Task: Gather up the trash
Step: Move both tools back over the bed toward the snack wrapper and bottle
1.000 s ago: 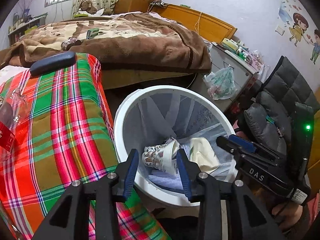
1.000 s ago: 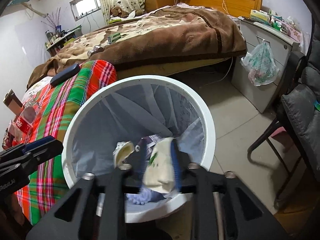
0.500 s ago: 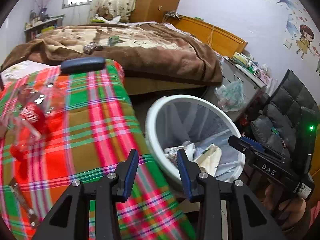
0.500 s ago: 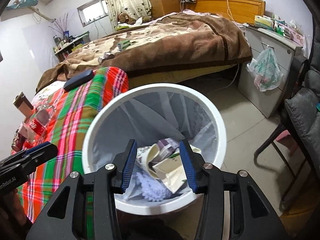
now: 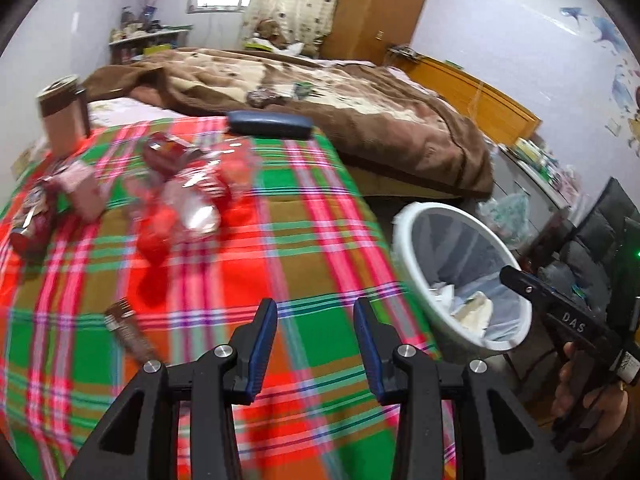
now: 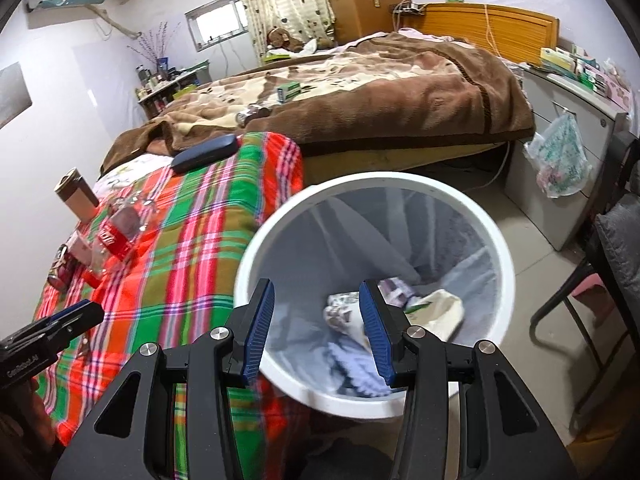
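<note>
Left wrist view: the left gripper, jaws wide apart and holding nothing, now faces the plaid tablecloth instead of the white bin, which a second ago filled the middle of its view and has slid off to the right. Half a second ago the swing had only begun; the blur across the cloth suggests it is not over. Right wrist view: the right gripper hangs over the bin's near rim, its jaws parted and empty, where a second ago they were pinched on a cream-coloured wrapper. That wrapper now lies in the liner beside a crumpled paper cup and a pale blue cloth-like lump. Both drops look finished, and the work appears to be turning back to the table for another load. Trash still to be collected sits well apart from the bin at the far left of the cloth: a clear crushed bottle with a red label, a pinkish carton, a dark red can and a brown snack wrapper nearest the left fingers. A tan tumbler and a dark blue case also stand on the table; whether they count as rubbish cannot be told. The snack wrapper looks the easiest next pick for the left hand
</note>
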